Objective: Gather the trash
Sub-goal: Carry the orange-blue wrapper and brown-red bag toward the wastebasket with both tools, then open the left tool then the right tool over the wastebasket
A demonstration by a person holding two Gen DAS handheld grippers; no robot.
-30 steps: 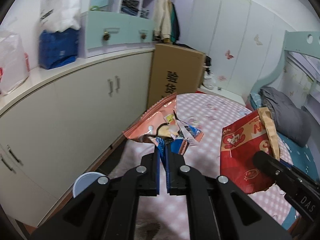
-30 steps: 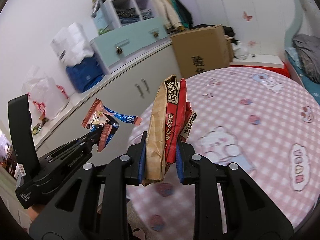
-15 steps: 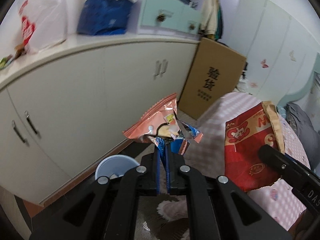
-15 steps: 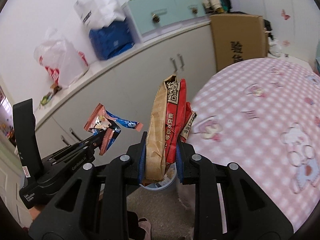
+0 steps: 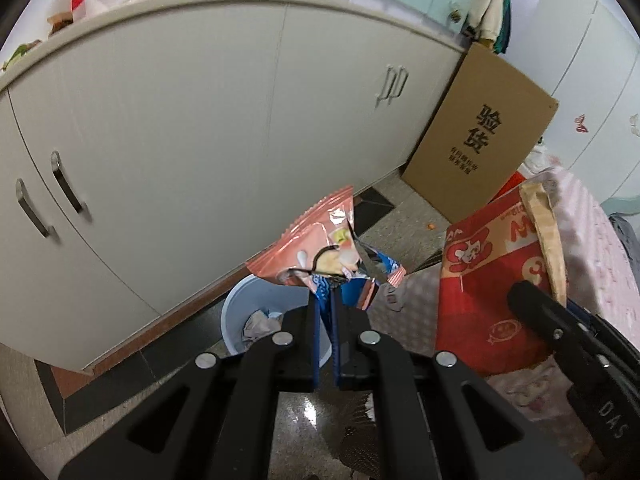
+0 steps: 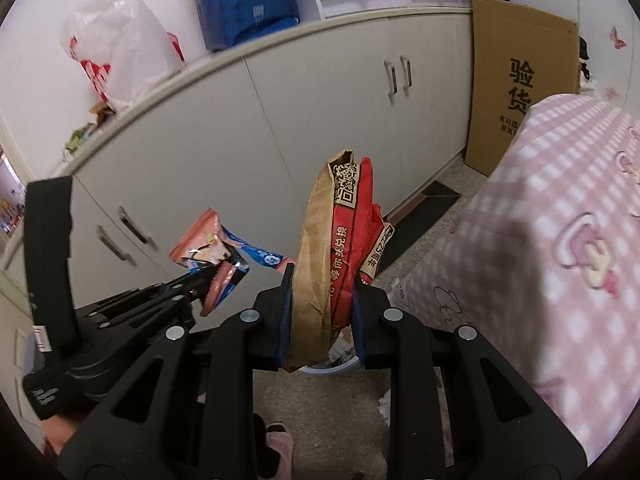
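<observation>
My left gripper (image 5: 325,304) is shut on a pink and blue snack wrapper (image 5: 320,252), held above a light blue trash bin (image 5: 248,312) that has crumpled paper in it. My right gripper (image 6: 322,284) is shut on a red and brown snack bag (image 6: 340,240), just right of the left one. The red bag also shows in the left wrist view (image 5: 496,280). In the right wrist view the wrapper (image 6: 208,248) and the left gripper (image 6: 208,276) show at the left, and the bin's rim (image 6: 332,367) peeks out below the bag.
White cabinets (image 5: 200,120) run along the wall behind the bin. A cardboard box (image 5: 480,140) leans against them at the right. A bed with a pink checked cover (image 6: 560,240) lies at the right. Bags sit on the cabinet top (image 6: 120,40).
Both grippers have swung left and tilted down, away from the bed toward the floor. The blue bin has come into view under the held trash. Both grips stay shut.
</observation>
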